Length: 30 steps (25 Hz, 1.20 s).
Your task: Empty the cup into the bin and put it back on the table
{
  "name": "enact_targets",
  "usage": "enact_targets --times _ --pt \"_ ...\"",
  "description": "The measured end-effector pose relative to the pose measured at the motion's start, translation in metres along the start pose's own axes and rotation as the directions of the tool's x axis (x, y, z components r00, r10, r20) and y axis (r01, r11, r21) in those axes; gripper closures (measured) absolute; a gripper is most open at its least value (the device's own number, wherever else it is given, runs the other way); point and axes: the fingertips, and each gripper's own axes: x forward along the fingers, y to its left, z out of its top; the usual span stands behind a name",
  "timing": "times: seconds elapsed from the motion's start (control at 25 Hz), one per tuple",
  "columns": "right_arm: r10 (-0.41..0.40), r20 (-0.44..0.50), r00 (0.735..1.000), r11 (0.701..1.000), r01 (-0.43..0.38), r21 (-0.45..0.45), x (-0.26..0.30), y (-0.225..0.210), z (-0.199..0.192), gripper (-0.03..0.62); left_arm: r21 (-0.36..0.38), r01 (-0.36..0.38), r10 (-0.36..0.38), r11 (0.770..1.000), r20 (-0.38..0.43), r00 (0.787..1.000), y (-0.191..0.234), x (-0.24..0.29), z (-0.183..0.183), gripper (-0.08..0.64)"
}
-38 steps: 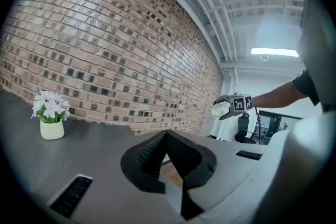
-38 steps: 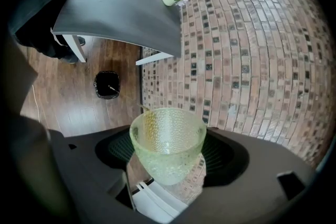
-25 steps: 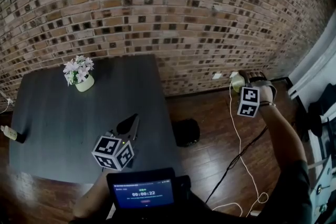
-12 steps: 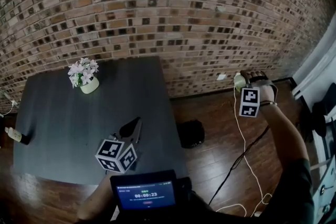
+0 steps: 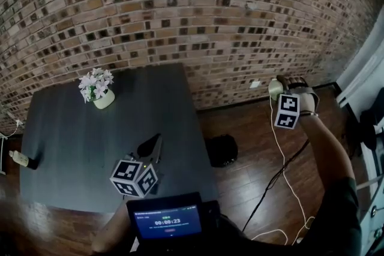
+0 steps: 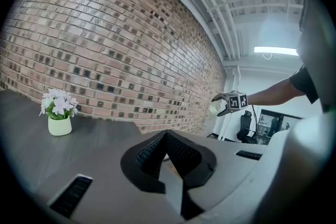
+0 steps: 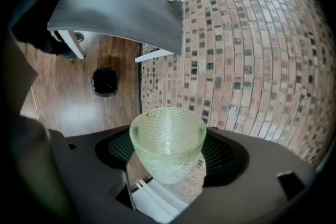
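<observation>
A pale green, dimpled glass cup [image 7: 167, 141] sits between the pads of my right gripper [image 7: 168, 150], which is shut on it. Nothing shows inside the cup. In the head view the cup [image 5: 275, 89] and right gripper [image 5: 279, 89] hang over the wooden floor, near the brick wall and right of the dark table [image 5: 72, 141]. The black bin [image 5: 221, 150] stands on the floor by the table's right edge, below and left of the cup. My left gripper [image 5: 150, 144] rests level over the table's near right part, its pads together and holding nothing.
A small pot of white flowers [image 5: 99, 93] stands at the table's far left. A small bottle-like object [image 5: 18, 158] lies at its left edge. White and black cables [image 5: 282, 171] run across the floor under my right arm. A brick wall [image 5: 192, 21] closes the back.
The head view has shifted slightly. Both grippers keep their places, and the cup stays in the right one.
</observation>
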Motion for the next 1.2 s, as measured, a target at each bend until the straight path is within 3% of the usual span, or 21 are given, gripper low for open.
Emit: enact_targets --times 0.2,0.32,0.44,0.56,0.68,0.8,0.88,0.96,1.2 --pt "0.006 0.057 0.998 0.972 -0.019 0.232 -0.003 -0.004 -0.002 0.204 0.0 0.002 -0.002 1.0 0.005 1.0 0.001 0.002 0.004 0.555" --pt "0.017 0.087 0.996 0.918 -0.05 0.393 0.0 0.002 -0.011 0.204 -0.005 0.004 -0.004 1.0 0.008 1.0 0.001 0.002 0.005 0.555" --pt "0.053 0.14 0.989 0.791 -0.128 0.599 0.022 0.024 -0.027 0.204 -0.008 0.004 -0.004 1.0 0.005 1.0 0.004 0.001 0.003 0.555" --pt "0.012 0.228 0.974 0.651 -0.181 0.737 0.016 0.025 -0.026 0.204 -0.011 0.002 -0.002 1.0 0.001 1.0 0.006 0.001 0.002 0.555" --pt "-0.053 0.321 0.946 0.537 -0.244 0.807 -0.003 0.024 -0.015 0.204 -0.013 -0.001 0.001 1.0 -0.005 1.0 0.007 0.001 0.0 0.555" --pt "-0.129 0.417 0.9 0.406 -0.336 0.85 -0.019 0.019 0.002 0.204 -0.008 -0.001 0.001 1.0 -0.004 1.0 0.007 0.0 0.0 0.555" --pt "-0.172 0.461 0.87 0.339 -0.388 0.857 -0.029 0.016 0.012 0.204 -0.007 -0.003 0.003 1.0 -0.003 1.0 0.007 0.0 0.002 0.555" --pt "-0.192 0.489 0.851 0.312 -0.419 0.852 -0.035 0.016 0.019 0.202 -0.006 -0.007 0.007 1.0 0.0 1.0 0.008 0.0 0.004 0.555" --pt "-0.238 0.548 0.802 0.284 -0.482 0.829 -0.054 0.016 0.04 0.202 -0.001 -0.019 0.019 1.0 0.002 1.0 0.013 -0.005 0.005 0.555"
